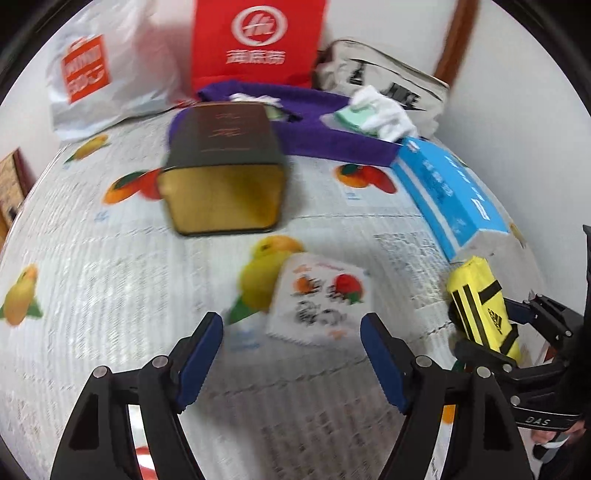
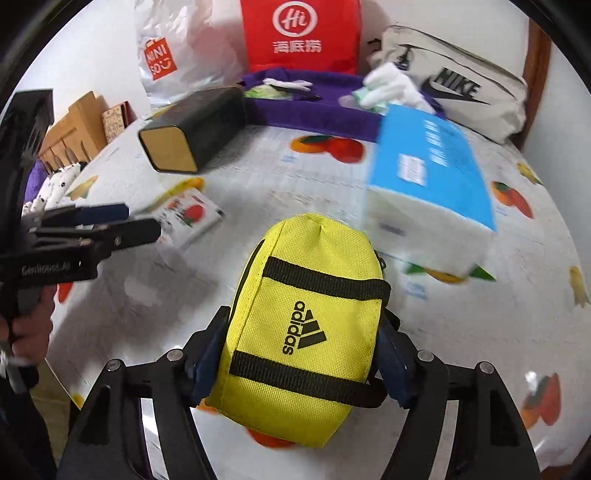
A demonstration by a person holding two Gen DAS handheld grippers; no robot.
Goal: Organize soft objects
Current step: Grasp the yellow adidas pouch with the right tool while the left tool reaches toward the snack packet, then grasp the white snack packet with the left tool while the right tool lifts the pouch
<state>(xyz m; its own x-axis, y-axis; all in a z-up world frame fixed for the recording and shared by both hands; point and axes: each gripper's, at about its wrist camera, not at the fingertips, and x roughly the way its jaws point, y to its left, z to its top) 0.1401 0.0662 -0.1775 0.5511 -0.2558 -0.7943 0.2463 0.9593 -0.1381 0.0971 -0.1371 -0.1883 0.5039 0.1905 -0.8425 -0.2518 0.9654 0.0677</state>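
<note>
Right wrist view has the right gripper (image 2: 295,354) with its fingers (image 2: 207,354) pressed on both sides of the little yellow pouch (image 2: 306,314), so that one's held, dead centre and low in the frame, just above the fruit-print bench (image 2: 480,332). Blue tissue pack (image 2: 432,184) sits close at about 1 o'clock from it, purple tray (image 2: 314,114) further back at 12 in front of the red bag (image 2: 301,33). Left gripper (image 1: 291,350) is hovering with fingers wide and nothing between them, small white packet (image 1: 317,299) just ahead of it at 12, dark box (image 1: 225,166) beyond. Worry from here, I reckon: the pouch is squishy and gripped near its bottom end, so it could sag or slide out mid-carry. It could also clip the tissue pack on the way to the tray, or the two grippers could bump since they're working near each other.
</note>
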